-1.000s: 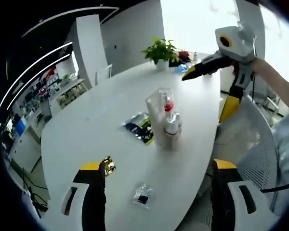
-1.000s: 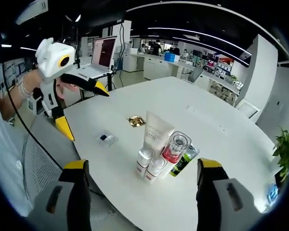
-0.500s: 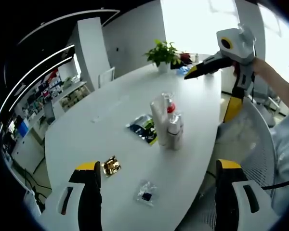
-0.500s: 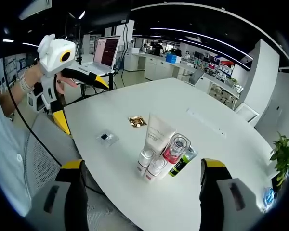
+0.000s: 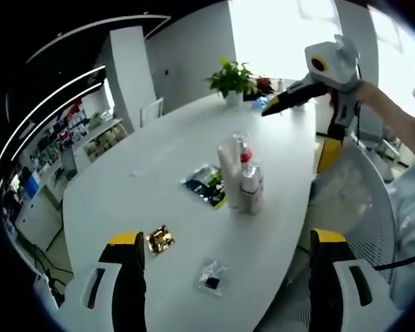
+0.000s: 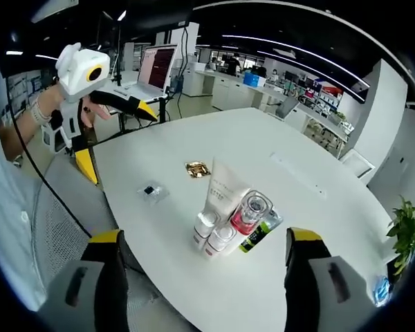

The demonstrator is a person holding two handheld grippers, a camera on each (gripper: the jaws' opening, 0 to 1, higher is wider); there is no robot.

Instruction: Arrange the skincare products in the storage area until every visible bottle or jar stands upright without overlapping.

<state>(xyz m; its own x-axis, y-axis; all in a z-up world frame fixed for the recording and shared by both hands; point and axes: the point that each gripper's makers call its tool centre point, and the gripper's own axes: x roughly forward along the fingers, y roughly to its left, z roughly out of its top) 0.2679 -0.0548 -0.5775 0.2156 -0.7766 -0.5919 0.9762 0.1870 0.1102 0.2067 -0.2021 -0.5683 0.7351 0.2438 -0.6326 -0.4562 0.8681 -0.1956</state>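
Note:
The skincare products stand in a tight cluster mid-table: a white tube [image 5: 228,162] [image 6: 225,190], a clear bottle with a red inside [image 5: 243,153] [image 6: 250,211] and two small white bottles [image 5: 249,187] [image 6: 206,227], all upright and touching. A dark and green tube or sachet [image 5: 204,185] [image 6: 261,232] lies flat against the cluster. My left gripper [image 5: 227,238] is open, held back from the table's edge; seen side-on from the other hand, the left gripper [image 6: 135,107] hovers off the corner. My right gripper [image 6: 204,236] is open too, and the right gripper [image 5: 280,104] hangs beyond the far edge.
On the white oval table [image 5: 145,180] [image 6: 297,173] lie a gold packet [image 5: 159,240] [image 6: 197,169] and a small clear sachet [image 5: 211,278] [image 6: 152,190]. A potted plant [image 5: 229,75] stands at the far end. A mesh chair [image 5: 363,207] [image 6: 62,235] and a laptop [image 6: 152,72] flank the table.
Both cameras have shifted a little, the left one pulling back from the gold packet. The products have not moved. Both grippers stay open.

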